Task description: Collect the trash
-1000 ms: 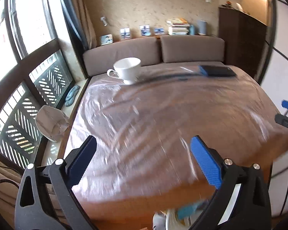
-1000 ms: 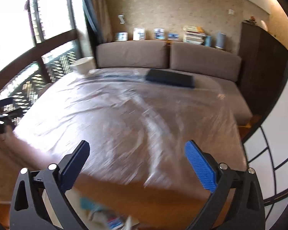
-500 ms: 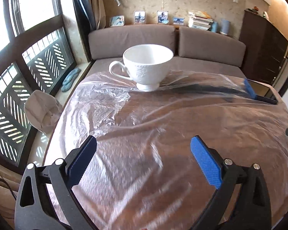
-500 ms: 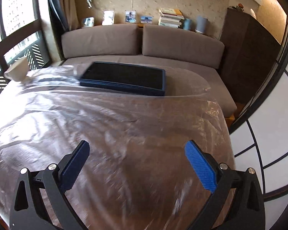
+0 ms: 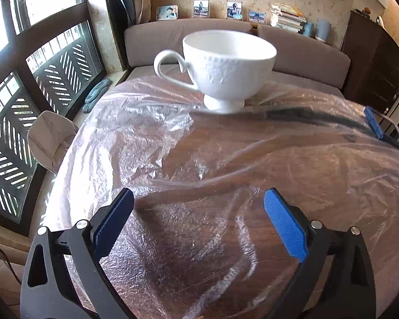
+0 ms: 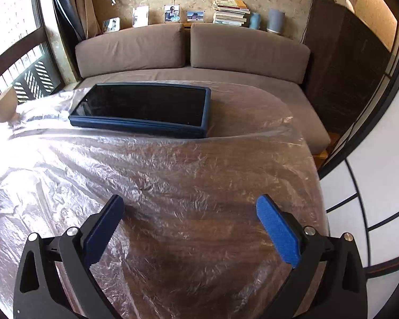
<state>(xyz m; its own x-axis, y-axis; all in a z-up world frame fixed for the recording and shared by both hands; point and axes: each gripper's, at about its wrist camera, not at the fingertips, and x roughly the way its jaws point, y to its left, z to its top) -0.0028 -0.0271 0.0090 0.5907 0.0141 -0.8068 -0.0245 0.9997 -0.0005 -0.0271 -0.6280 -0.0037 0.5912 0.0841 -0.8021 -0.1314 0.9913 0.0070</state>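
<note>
A crinkled clear plastic sheet [image 5: 226, 159] covers the wooden table; it also shows in the right wrist view [image 6: 173, 164]. A white footed teacup [image 5: 227, 63] stands on the sheet at the far side, ahead of my left gripper [image 5: 199, 212], which is open and empty low over the sheet. A dark tablet in a blue case [image 6: 143, 109] lies on the far part of the table, ahead of my right gripper [image 6: 190, 220], which is open and empty. The tablet's blue edge [image 5: 375, 126] shows at the right of the left wrist view. The cup [image 6: 2, 103] shows at the far left of the right wrist view.
A brown sofa [image 6: 188, 50] runs behind the table, with photos and stacked books [image 6: 230, 10] on the ledge above. Barred windows [image 5: 21, 106] stand on the left. A pale chair back [image 5: 50, 138] sits by the table's left edge. A dark cabinet [image 6: 343, 53] stands on the right.
Both grippers have moved forward over the table. The cup and the tablet now look much nearer. The floor items below the table edge have left view. Both stay open.
</note>
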